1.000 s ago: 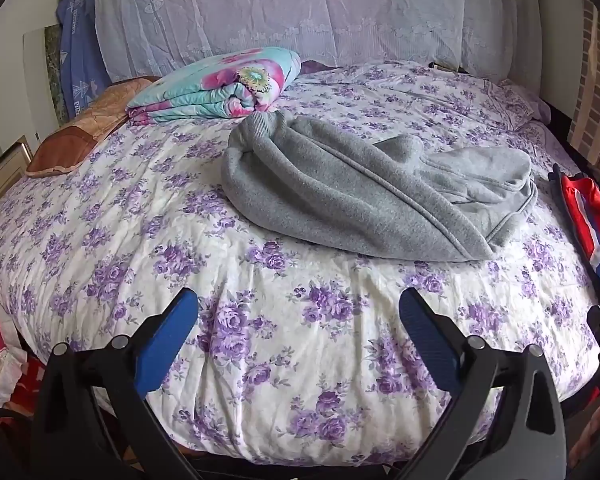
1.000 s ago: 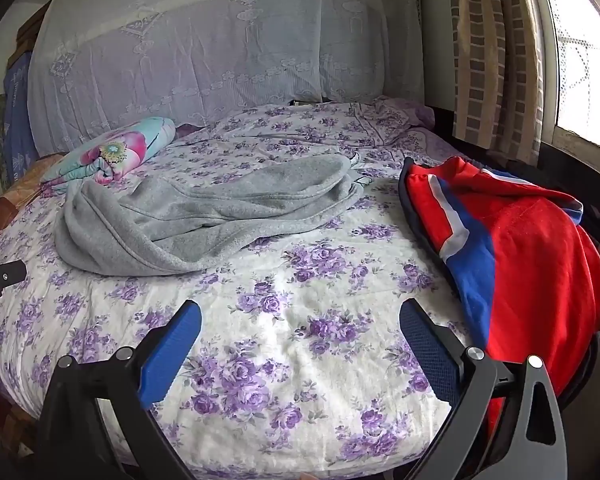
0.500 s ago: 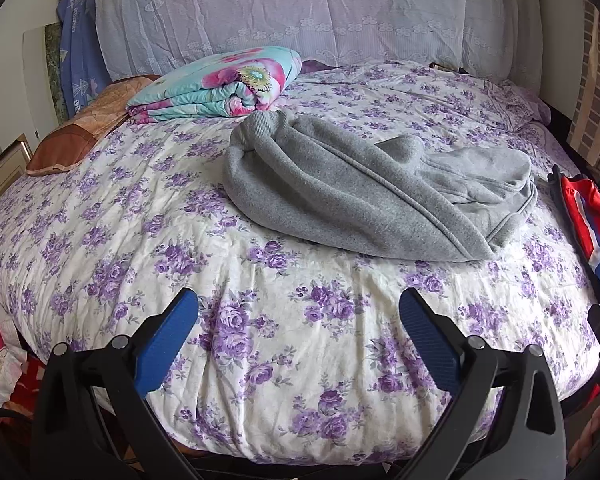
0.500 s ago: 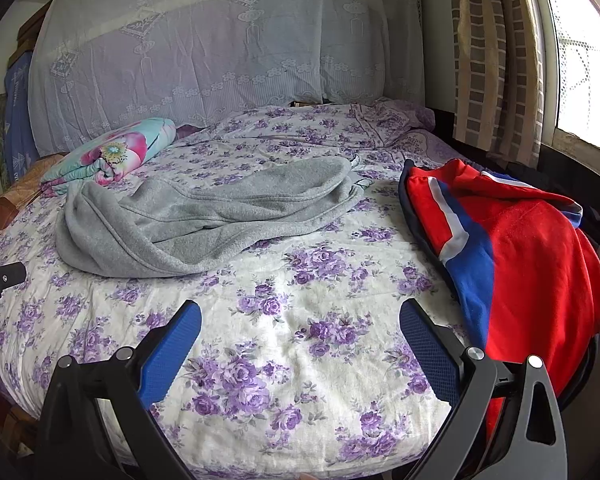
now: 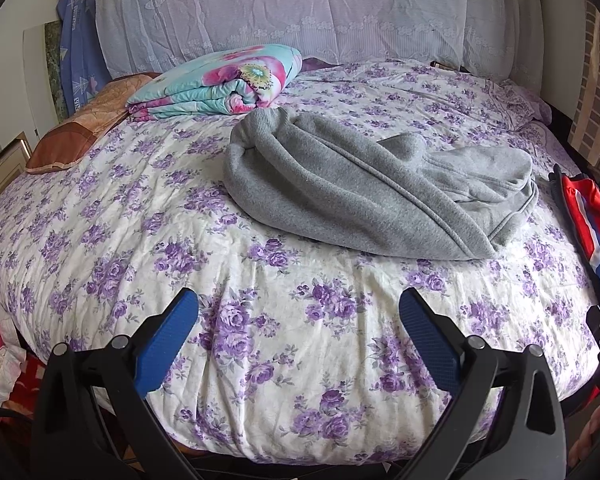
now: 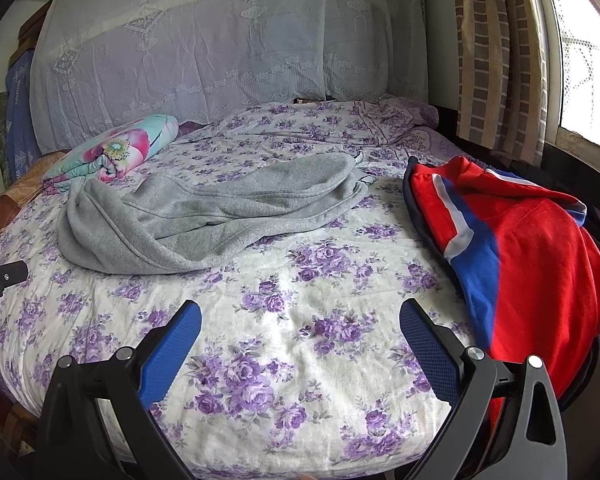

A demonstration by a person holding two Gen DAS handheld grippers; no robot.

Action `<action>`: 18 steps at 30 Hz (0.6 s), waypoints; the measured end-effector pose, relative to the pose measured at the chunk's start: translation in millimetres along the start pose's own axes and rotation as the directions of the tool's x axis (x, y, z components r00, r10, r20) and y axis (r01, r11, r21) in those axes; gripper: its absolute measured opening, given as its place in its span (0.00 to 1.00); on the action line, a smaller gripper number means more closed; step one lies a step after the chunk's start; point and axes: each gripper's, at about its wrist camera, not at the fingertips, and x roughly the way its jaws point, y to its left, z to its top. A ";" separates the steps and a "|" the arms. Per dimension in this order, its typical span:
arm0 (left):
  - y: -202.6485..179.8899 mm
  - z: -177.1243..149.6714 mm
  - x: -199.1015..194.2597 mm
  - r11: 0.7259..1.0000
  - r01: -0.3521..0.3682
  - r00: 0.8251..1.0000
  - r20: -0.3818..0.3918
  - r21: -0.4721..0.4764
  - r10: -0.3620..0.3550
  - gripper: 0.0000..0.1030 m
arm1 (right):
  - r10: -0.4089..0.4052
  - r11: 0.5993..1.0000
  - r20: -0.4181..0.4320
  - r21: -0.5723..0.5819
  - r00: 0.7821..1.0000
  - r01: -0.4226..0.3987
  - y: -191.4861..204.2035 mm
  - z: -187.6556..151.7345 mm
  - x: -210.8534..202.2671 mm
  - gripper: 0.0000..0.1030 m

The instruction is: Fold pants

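Floral bed [image 5: 284,320], gray pants [image 5: 364,196] lengthwise left-right

**Both grippers wide, nothing held**

My left gripper [image 5: 299,330] has its jaws spread wide, blue pads [image 5: 168,344] angled outward on black arms, with nothing between them. My right gripper [image 6: 300,340] sits the same way, blue pads [image 6: 428,350] well apart and empty. In the right wrist view, part of the left gripper shows at the left edge.
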 end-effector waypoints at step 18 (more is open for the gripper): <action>2.9 -1.4 2.0 1.000 0.002 1.000 -0.006 -0.003 -0.002 0.95 | 0.006 1.000 -0.015 0.007 1.000 -0.006 -2.2 -1.8 2.0 0.97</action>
